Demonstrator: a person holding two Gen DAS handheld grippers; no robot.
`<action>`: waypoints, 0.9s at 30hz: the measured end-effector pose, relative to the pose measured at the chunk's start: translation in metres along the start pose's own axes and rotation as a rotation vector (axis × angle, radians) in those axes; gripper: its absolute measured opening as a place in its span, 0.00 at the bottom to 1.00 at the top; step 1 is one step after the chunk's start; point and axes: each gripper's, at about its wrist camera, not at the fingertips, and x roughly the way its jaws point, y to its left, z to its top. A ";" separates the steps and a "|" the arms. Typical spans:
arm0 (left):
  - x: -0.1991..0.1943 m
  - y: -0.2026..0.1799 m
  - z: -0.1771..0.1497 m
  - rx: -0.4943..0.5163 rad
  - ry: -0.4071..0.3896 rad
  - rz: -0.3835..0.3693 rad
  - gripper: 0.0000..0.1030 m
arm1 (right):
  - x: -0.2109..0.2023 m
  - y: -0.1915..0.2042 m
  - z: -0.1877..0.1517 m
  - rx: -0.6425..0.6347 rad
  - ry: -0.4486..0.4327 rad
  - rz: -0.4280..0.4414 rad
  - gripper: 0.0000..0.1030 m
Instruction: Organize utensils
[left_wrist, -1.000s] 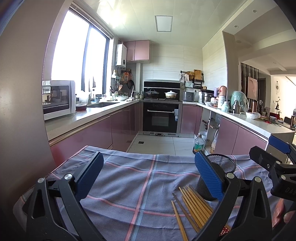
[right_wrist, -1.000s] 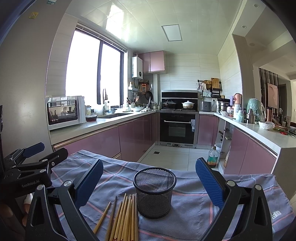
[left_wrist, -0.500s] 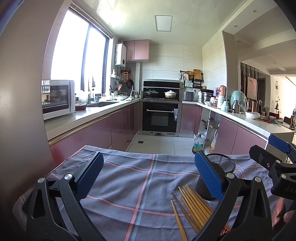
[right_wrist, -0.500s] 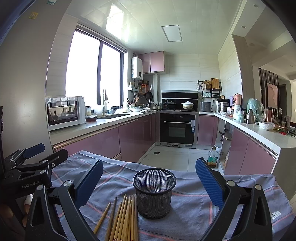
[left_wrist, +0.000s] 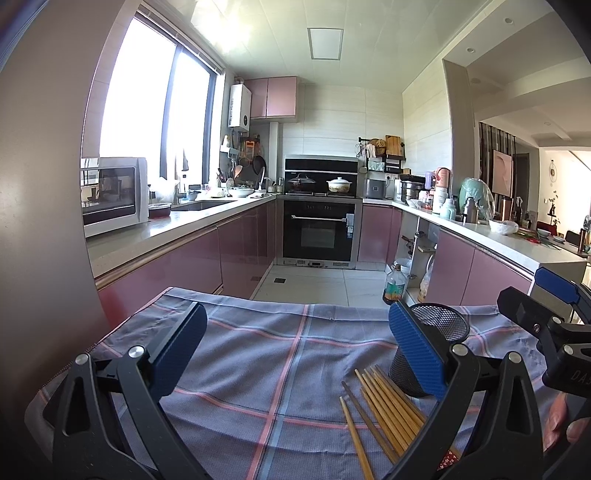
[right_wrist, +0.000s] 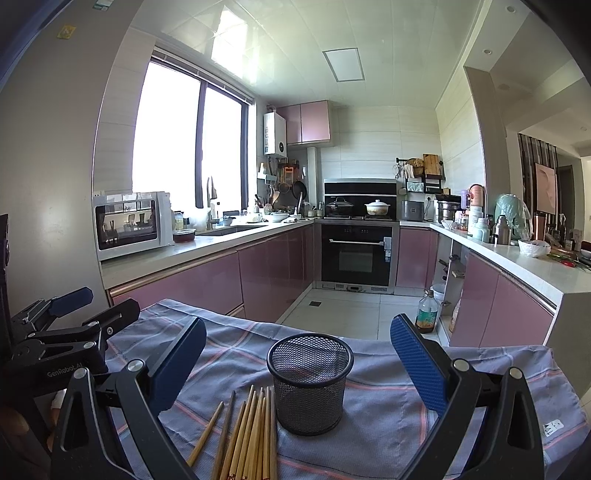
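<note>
Above the cloth (right_wrist: 388, 424), both claws (left_wrist: 295, 354) (right_wrist: 299, 369) stay spread, empty, chopsticks (right_wrist: 251, 435) unmoved.

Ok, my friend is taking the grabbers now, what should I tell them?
Left hand-held gripper: open, holding nothing.
Right hand-held gripper: open, holding nothing, with the mesh cup straight ahead.
The chopsticks lie loose on the cloth, just left of the upright cup.
Done: nothing, the cup looks empty.
Left: pick up the chopsticks and stand them in the cup.
</note>
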 end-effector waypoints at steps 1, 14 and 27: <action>0.000 0.000 0.000 0.000 0.001 0.000 0.94 | 0.000 0.000 0.000 0.001 -0.001 0.000 0.94; 0.002 0.000 0.000 0.001 0.010 -0.005 0.94 | 0.003 0.000 -0.002 0.003 0.009 0.016 0.94; 0.016 0.005 -0.007 0.024 0.095 -0.039 0.94 | 0.008 -0.009 -0.016 -0.011 0.103 0.046 0.94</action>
